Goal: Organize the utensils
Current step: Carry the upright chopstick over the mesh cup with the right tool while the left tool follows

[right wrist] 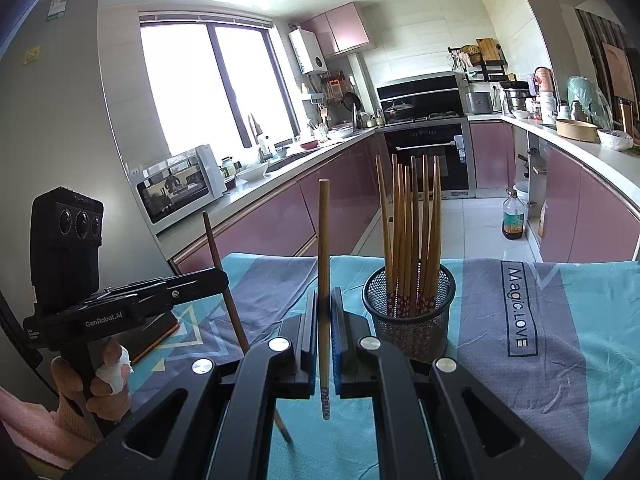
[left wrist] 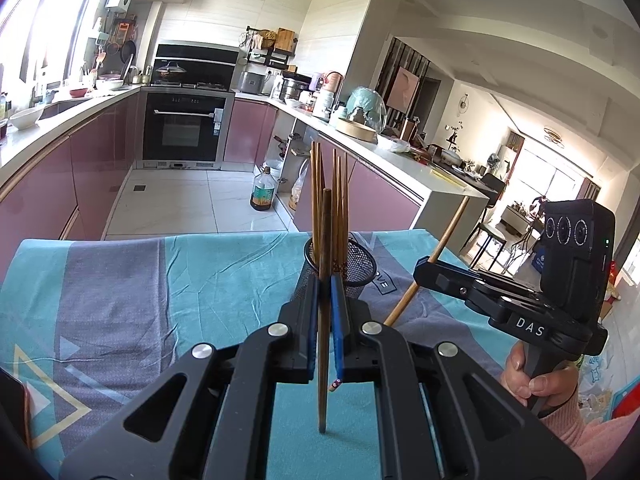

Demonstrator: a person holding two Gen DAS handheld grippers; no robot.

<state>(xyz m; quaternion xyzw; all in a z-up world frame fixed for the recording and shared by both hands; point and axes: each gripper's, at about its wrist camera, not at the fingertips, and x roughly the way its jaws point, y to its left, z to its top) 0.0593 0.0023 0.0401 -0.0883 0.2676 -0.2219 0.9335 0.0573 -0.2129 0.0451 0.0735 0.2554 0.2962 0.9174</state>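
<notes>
Left wrist view showed the left gripper (left wrist: 325, 292) clamped on a chopstick (left wrist: 325, 240), the right gripper (right wrist: 325, 308) clamped on another chopstick (right wrist: 324, 240), beside the cup (right wrist: 408, 304) on the cloth (right wrist: 560, 340).

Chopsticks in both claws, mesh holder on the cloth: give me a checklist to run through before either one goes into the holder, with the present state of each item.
1. Left claw shut on its darker chopstick: ok, pads clamp it mid-length.
2. Right claw shut on its lighter chopstick: ok.
3. Held sticks roughly upright: ok in each claw's own view; each looks tilted in the other's view.
4. Mesh holder standing upright on the tablecloth: ok.
5. Room in the holder: ok, sticks already inside leave gaps at the rim.
6. Held tips above the rim for a drop: not ok, both lower ends hang below rim level.
</notes>
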